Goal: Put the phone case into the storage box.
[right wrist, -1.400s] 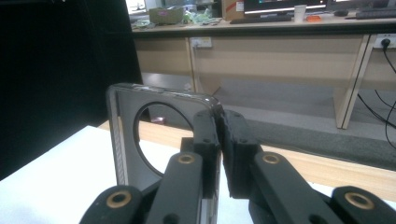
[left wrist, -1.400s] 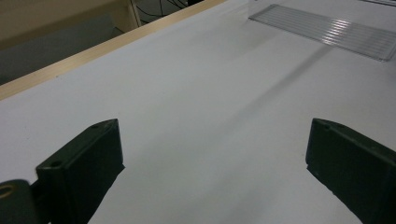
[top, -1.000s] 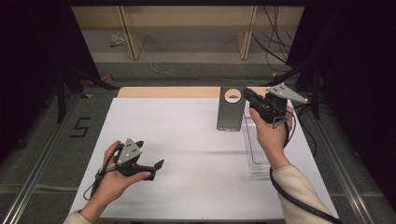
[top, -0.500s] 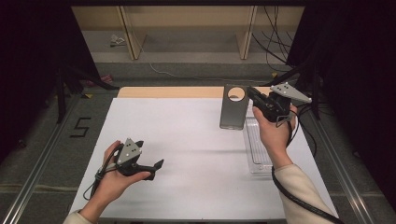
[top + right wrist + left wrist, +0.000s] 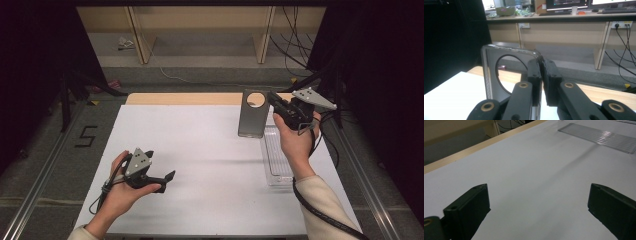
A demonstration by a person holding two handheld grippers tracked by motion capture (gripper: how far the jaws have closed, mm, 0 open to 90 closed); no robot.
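We see the right gripper (image 5: pixel 274 101) pinching the grey phone case (image 5: pixel 251 114) edge, long axis upright, camera hole uppermost; the left gripper (image 5: pixel 167 178) is spread, empty.

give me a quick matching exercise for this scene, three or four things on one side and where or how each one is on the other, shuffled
Things
1. left gripper
2. right gripper
3. grey plate with a round hole
4. clear ribbed tray

States
a. lies flat on the white table, at its right side
b. jaws open, nothing between them
c. stands upright, pinched at its edge
d. jaws shut on the plate's edge

Pairs: 1-b, 2-d, 3-c, 4-a
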